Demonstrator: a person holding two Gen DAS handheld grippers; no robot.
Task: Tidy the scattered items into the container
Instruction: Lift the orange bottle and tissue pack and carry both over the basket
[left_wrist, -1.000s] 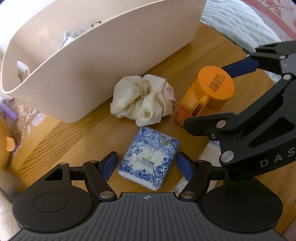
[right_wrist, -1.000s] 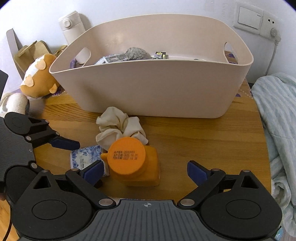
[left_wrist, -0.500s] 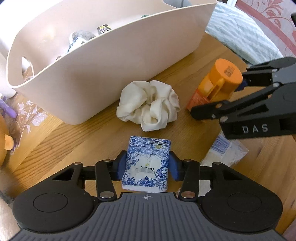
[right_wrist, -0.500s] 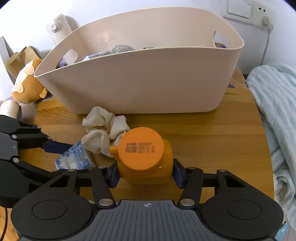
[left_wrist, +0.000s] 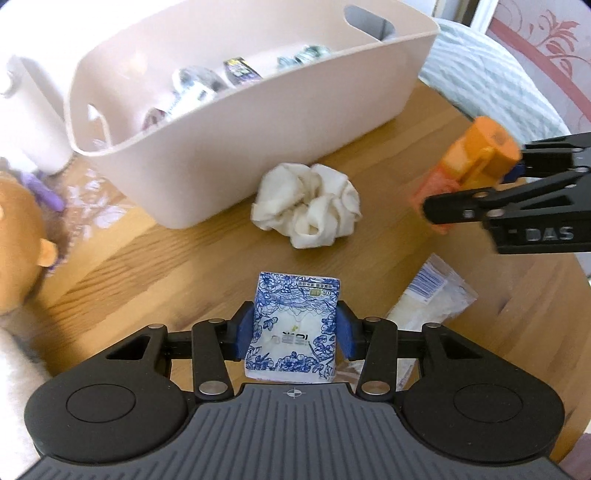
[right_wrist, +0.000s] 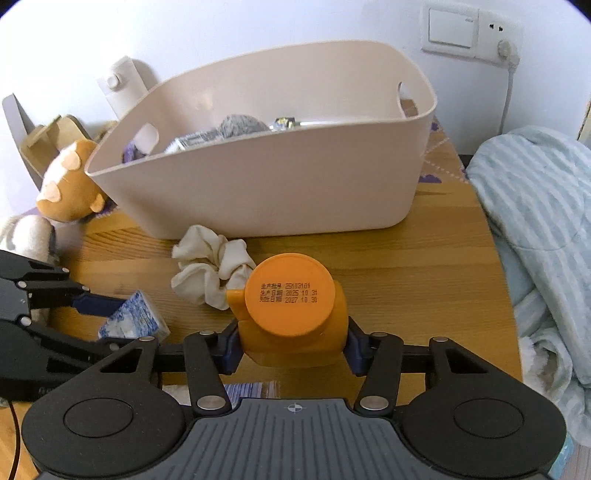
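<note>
My left gripper (left_wrist: 294, 330) is shut on a blue-and-white floral tissue pack (left_wrist: 295, 325) and holds it above the wooden table; the pack also shows in the right wrist view (right_wrist: 135, 319). My right gripper (right_wrist: 293, 341) is shut on an orange bottle (right_wrist: 291, 314), lifted off the table, seen at the right in the left wrist view (left_wrist: 476, 162). The beige container (left_wrist: 258, 110) stands behind with several items inside; it also shows in the right wrist view (right_wrist: 277, 184). A cream scrunchie (left_wrist: 308, 205) lies in front of it.
A clear plastic packet (left_wrist: 428, 301) lies on the table (left_wrist: 147, 266) right of the tissue pack. A plush toy (right_wrist: 70, 184) and a white bottle (right_wrist: 123, 86) stand left of the container. A light blue blanket (right_wrist: 535, 229) lies past the table's right edge.
Both grippers closed from open: the left on the tissue pack, the right on the orange bottle. Both have lifted their items and drawn back from the table.
</note>
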